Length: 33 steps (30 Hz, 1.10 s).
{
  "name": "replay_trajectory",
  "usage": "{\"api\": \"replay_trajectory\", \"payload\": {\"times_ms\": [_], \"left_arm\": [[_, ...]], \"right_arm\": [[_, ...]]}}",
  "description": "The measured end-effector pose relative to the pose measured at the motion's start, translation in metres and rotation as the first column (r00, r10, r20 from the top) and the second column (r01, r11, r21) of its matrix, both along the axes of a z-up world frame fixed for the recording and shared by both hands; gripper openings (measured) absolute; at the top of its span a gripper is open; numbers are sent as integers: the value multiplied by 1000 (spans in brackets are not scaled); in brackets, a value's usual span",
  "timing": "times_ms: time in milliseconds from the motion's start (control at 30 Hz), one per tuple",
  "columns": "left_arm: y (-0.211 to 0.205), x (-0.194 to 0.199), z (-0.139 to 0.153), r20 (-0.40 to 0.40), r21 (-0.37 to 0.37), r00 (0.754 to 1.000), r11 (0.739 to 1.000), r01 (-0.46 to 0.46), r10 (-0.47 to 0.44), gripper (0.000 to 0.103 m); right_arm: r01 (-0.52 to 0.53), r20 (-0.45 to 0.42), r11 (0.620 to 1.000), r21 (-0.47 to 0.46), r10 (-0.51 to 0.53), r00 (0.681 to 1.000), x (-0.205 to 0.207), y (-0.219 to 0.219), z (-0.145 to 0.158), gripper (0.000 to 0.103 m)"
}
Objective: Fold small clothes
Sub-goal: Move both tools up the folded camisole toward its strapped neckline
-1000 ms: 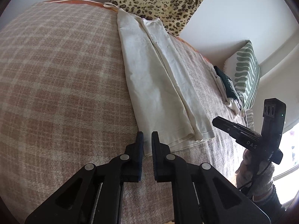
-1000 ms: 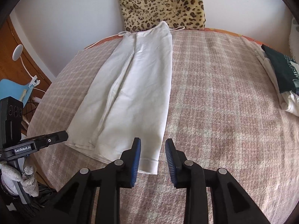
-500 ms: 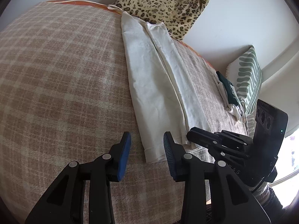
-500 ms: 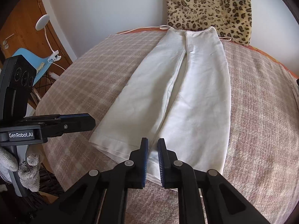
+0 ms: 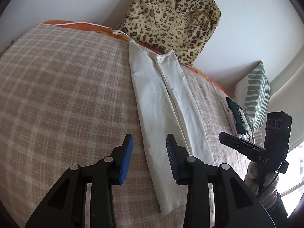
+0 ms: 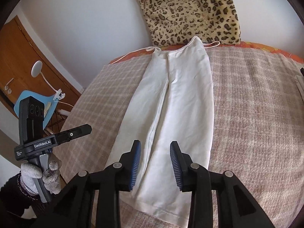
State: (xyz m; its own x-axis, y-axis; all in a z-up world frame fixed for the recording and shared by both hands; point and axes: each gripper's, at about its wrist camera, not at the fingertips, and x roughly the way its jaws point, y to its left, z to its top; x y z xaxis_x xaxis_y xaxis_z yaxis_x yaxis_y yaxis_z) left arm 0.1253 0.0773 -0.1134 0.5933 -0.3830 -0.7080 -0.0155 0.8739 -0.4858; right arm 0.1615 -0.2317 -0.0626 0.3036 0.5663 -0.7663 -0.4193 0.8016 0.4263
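Left gripper (image 5: 149, 156) jaws wide apart, holding nothing, hovering over the left edge of the white garment (image 5: 163, 110) near its hem. Right gripper (image 6: 154, 163) also wide apart, empty, above the hem end. Garment lies folded lengthwise, flat on the plaid bed cover (image 6: 256, 114), straps toward the leopard bag (image 6: 190, 9).

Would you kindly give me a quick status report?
Both grippers, left and right, open, empty. White slip dress folded lengthwise, flat on plaid blanket. Nothing in the way.
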Motion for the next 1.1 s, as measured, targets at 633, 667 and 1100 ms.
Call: {"api": "replay_trajectory", "payload": {"times_ms": [633, 667, 1100], "left_arm": [[4, 152, -19, 3, -14, 999, 999, -48, 48, 39], [0, 157, -18, 12, -16, 999, 999, -40, 40, 39], [-26, 198, -38, 32, 86, 999, 996, -3, 0, 39]], "right_arm": [[40, -30, 998, -58, -42, 999, 219, 39, -32, 41], [43, -29, 997, -63, -45, 999, 225, 41, -34, 41], [36, -39, 992, -120, -41, 998, 276, 64, -61, 41]]}}
